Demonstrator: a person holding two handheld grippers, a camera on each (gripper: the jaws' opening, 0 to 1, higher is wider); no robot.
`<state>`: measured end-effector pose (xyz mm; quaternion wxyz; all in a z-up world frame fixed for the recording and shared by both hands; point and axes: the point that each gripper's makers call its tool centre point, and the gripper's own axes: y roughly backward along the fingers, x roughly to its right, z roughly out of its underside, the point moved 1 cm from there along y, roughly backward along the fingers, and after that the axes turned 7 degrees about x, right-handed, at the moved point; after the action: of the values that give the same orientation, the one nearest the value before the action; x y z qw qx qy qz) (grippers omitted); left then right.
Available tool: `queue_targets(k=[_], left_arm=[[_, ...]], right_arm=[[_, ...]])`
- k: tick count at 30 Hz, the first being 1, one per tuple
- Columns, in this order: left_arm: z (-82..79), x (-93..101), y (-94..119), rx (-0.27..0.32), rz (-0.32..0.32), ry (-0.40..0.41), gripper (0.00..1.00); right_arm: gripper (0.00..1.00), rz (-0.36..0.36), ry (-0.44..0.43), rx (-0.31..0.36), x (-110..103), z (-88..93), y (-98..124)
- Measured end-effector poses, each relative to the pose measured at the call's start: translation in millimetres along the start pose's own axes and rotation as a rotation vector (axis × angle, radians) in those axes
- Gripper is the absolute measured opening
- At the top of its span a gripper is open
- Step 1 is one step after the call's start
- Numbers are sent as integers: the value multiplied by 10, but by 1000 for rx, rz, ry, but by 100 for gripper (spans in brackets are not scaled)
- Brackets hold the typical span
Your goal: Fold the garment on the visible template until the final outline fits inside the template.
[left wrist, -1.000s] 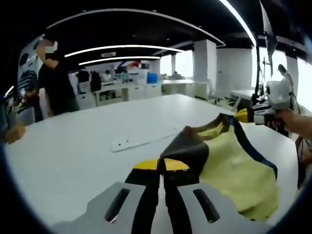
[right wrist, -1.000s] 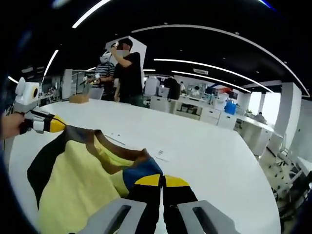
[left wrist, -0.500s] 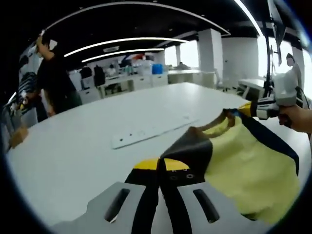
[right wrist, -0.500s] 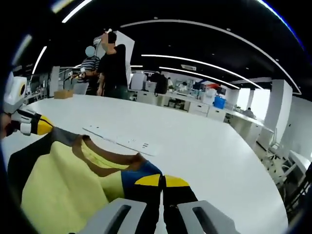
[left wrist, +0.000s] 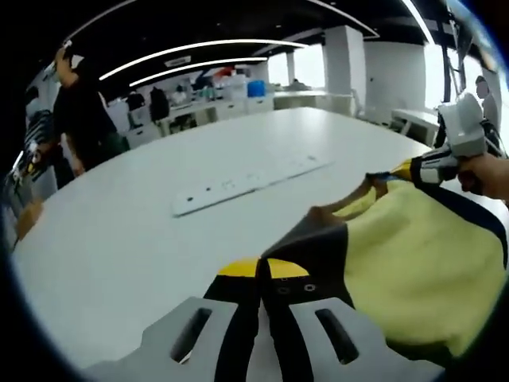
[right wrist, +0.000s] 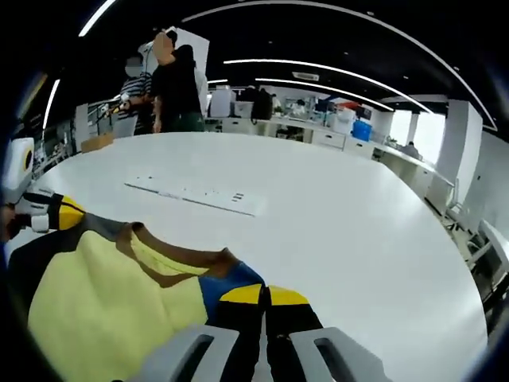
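Observation:
A yellow garment (left wrist: 413, 270) with a brown neckline, one dark shoulder and one blue shoulder hangs stretched between both grippers above the white table (left wrist: 119, 239). My left gripper (left wrist: 263, 269) is shut on its dark shoulder (left wrist: 314, 247). In the left gripper view the right gripper (left wrist: 406, 169) comes in from the right, clamped on the other shoulder. My right gripper (right wrist: 264, 295) is shut on the blue shoulder (right wrist: 225, 283) of the garment (right wrist: 103, 302). The left gripper (right wrist: 67, 213) holds the far corner. A flat white template strip (left wrist: 246, 181) (right wrist: 195, 196) lies on the table beyond the garment.
The table's curved far edge (right wrist: 445, 263) runs along the right. Two people (right wrist: 163, 83) stand past the table's far side, one (left wrist: 83, 119) raising an arm. Desks and shelves (right wrist: 318, 131) line the back of the room. A cardboard box (right wrist: 97, 142) sits near the people.
Both views have tilted down and moved lower toward the table. The garment stays held between the two shut grippers, and the white strip now sits higher and nearer in both views.

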<state>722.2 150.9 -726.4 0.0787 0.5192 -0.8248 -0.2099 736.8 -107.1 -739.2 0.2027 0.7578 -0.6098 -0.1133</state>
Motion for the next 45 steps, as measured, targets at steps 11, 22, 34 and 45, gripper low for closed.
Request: queue_targets(k=[11,22,34,45], left_arm=[[12,-78,64,-27,-31,-54,9],[-220,-131,347,33,0,-31,39],[-292,186,803,70,117,-5,43],[-214,316,1169,71,134,-2,40]], right_arm=[[4,13,-99,-16,47,-40,42],[44,-56,-174,-49,-88,-120,320],[58,-243,-238,-55,-444,-146,881],[62,-347,-219,-65,-660,-17,1355]])
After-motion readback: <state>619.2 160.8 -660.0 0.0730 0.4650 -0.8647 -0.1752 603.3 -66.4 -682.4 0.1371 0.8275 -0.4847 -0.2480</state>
